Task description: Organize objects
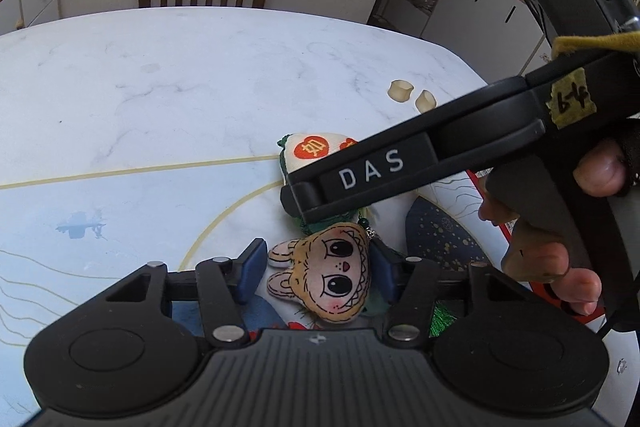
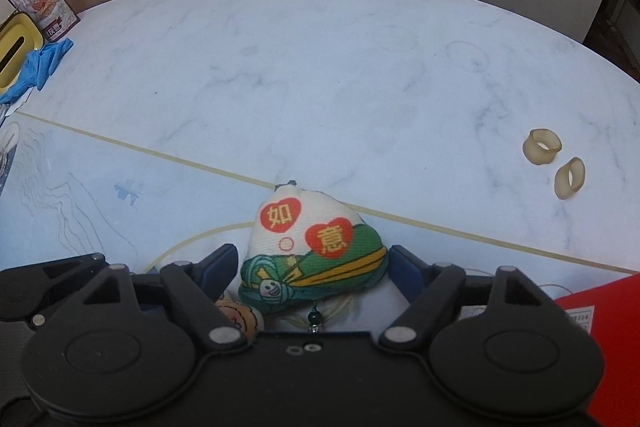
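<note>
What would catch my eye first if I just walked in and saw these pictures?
Probably the two little stuffed charms: a big-eyed cartoon face plush between the left gripper's blue fingers, and a white-and-green pouch with red hearts between the right gripper's fingers. Next, two pale rings lying alone to the right on the marble table.

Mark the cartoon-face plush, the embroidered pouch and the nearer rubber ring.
cartoon-face plush (image 1: 334, 273), left wrist view, on its face.
embroidered pouch (image 2: 308, 251), right wrist view, on its white cloth.
nearer rubber ring (image 2: 560, 187), right wrist view, on its rim.
</note>
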